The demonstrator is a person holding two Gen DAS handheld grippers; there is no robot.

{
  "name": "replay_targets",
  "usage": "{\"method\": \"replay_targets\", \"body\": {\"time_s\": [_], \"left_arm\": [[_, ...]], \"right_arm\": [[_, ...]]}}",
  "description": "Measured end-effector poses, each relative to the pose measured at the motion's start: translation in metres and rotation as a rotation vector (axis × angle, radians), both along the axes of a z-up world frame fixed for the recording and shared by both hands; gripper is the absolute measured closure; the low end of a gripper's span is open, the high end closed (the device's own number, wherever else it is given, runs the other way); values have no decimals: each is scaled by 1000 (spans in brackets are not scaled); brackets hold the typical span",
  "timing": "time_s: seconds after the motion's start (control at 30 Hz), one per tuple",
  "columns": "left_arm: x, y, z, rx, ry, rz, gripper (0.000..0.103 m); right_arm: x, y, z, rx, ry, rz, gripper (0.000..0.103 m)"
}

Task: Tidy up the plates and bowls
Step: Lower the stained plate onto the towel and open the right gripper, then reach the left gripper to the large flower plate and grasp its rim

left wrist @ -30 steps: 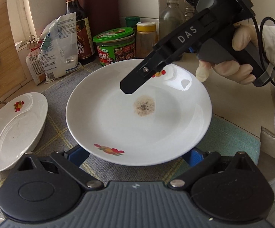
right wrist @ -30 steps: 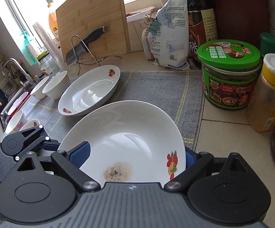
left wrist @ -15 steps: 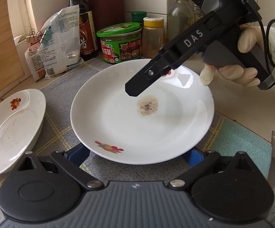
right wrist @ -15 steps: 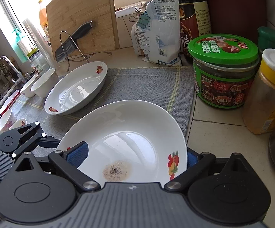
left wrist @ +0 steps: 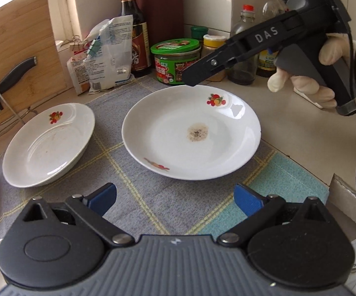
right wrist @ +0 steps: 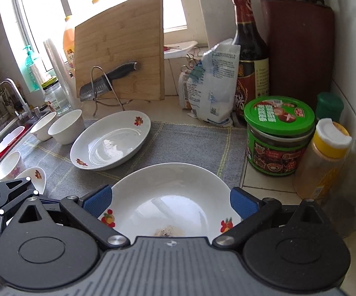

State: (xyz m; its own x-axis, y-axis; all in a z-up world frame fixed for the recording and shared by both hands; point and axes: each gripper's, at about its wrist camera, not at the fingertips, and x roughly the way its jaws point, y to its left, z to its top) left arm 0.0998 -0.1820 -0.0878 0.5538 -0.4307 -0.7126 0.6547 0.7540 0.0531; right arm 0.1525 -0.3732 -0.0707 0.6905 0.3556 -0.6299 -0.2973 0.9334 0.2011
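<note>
Released and backed away from: stained plate [left wrist: 191, 133], centre frame on grey mat [left wrist: 128, 177]. Left gripper [left wrist: 175, 201], right gripper [right wrist: 169, 201]: jaws wide, empty. Unstacked yet: second plate [left wrist: 47, 145] at left, bowls [right wrist: 65, 129] upper left.

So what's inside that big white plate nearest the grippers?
The white plate holds only a brownish speckled stain at its centre, plus printed fruit motifs near the rim. In the right wrist view the gripper body covers its near edge.
</note>
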Motion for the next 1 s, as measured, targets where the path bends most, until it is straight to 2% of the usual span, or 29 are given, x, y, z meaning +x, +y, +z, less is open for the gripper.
{"method": "replay_targets", "body": {"time_s": [0.2,0.4,0.53,0.7,1.0], "left_arm": [[-24,42,14,-19,-15,152,2],[-54,105,21,-25,-23,278,2],[-61,139,18,41,8,349,2],[-71,186,21,9,12,376,2],[-79,238,22,-19,6,385,2]], "right_arm": [[-25,49,12,-31,-37,85,0],[-55,107,5,-65,-28,109,0],[-76,152,-9,-100,-3,115,0],[-90,194,-33,-94,70,100,0],[-112,256,-57,-189,83,143,0]]}}
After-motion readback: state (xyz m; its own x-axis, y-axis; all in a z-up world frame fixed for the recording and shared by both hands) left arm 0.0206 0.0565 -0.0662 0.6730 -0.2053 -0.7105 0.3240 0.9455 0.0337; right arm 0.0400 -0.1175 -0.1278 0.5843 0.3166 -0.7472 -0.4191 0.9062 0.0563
